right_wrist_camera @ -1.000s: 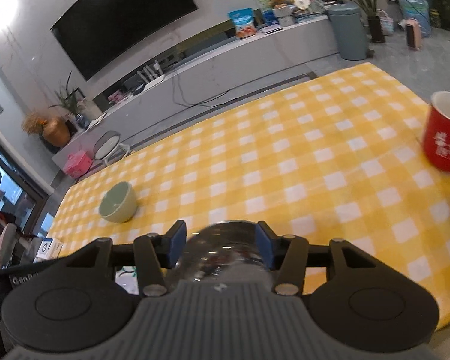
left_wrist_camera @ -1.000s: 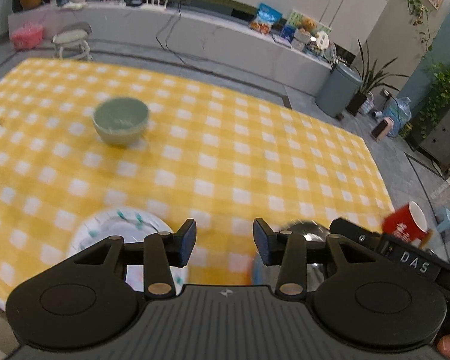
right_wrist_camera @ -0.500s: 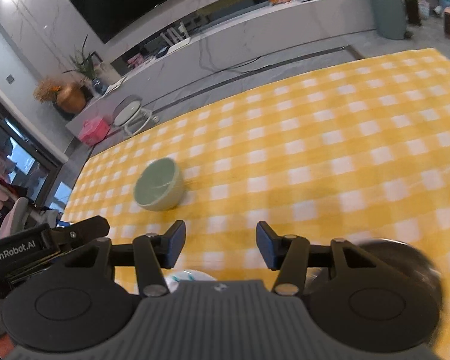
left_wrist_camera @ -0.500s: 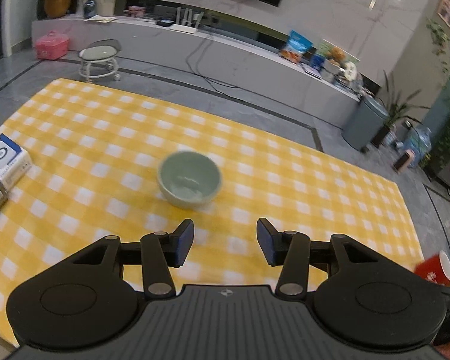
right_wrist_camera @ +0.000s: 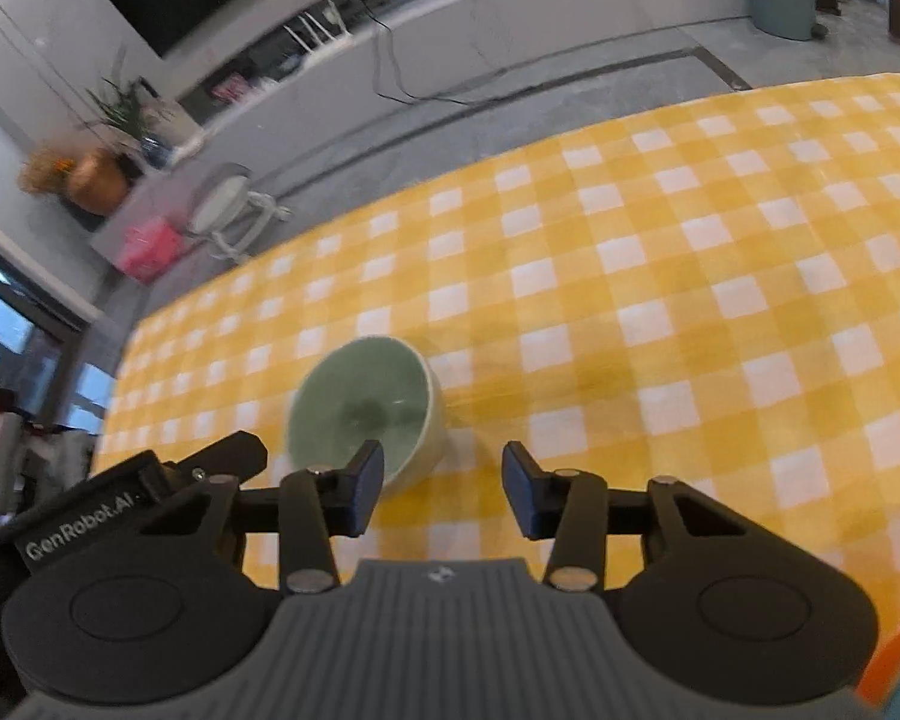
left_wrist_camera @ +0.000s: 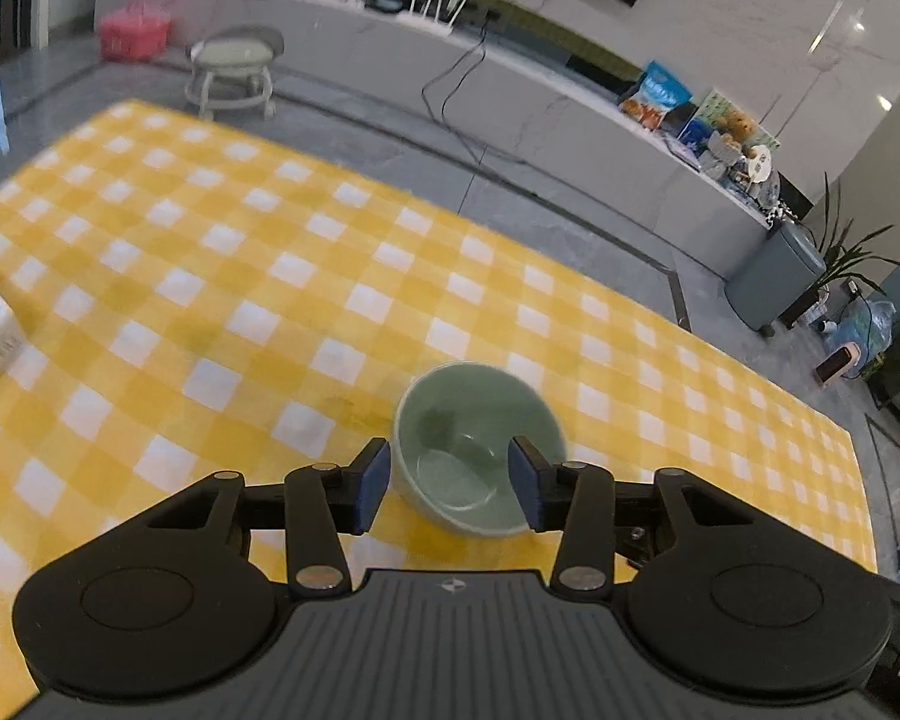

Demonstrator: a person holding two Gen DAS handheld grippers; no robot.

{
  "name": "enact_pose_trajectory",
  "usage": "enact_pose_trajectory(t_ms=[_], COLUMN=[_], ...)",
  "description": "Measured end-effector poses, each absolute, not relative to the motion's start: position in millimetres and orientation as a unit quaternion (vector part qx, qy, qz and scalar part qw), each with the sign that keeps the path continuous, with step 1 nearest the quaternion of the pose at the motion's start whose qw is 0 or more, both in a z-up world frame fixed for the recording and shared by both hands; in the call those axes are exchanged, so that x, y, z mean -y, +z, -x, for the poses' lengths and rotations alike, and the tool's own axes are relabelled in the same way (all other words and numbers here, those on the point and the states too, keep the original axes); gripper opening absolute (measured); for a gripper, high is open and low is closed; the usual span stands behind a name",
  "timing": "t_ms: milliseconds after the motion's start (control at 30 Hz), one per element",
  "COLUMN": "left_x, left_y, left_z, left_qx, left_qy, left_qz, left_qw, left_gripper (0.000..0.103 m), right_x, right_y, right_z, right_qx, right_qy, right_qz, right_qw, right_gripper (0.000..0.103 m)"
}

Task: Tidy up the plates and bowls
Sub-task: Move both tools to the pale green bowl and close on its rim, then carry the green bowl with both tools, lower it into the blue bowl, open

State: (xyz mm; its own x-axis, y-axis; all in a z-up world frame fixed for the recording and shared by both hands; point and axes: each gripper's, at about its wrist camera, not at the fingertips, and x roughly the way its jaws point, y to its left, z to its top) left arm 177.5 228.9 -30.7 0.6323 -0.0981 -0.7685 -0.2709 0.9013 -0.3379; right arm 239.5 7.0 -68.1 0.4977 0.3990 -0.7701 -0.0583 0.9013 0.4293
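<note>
Both pairs of tongs have swung across the counter [left_wrist_camera: 222,276] to the green bowl [left_wrist_camera: 477,450], which sits upright well inside its yellow check cloth, nearer the near edge. The left tongs [left_wrist_camera: 447,489] have just been closing yet stay spread, the bowl apparently between them but unpinched; motion blur hides any contact. The right tongs [right_wrist_camera: 444,495], also narrowing, gape empty just beside it. A second ago the steel bowl and patterned plate lay below them; this bowl looks like the next pick.

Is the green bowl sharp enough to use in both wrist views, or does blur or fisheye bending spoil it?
Left wrist: green bowl slightly smeared at its rim, tablecloth edges bowed by the fisheye. Right wrist: bowl softer, far room streaked with motion blur; gripper bodies sharp in both.
</note>
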Motion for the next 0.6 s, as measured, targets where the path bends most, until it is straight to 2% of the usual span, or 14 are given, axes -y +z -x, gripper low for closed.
enact_pose_trajectory(t_ms=[167, 267, 333, 600], left_x=[-240, -244, -244, -240], left_y=[-57, -71, -78, -86], left_z=[-195, -202, -204, -210], left_qx=[-0.436, -0.455, -0.464, -0.476], left_qy=[0.063, 0.067, 0.065, 0.079], left_qz=[0.238, 0.249, 0.261, 0.254], left_qw=[0.865, 0.852, 0.844, 0.838], left_gripper=[0.047, 0.038, 0.034, 0.013], right_x=[-25, -27, -29, -30], right_y=[-87, -100, -108, -120], right_z=[-263, -276, -282, -288], right_qx=[-0.504, -0.524, -0.538, -0.556], right_qy=[0.117, 0.116, 0.119, 0.128], right_qz=[-0.170, -0.195, -0.208, -0.227], right_qw=[0.839, 0.821, 0.808, 0.789], right_gripper=[0.035, 0.033, 0.026, 0.016])
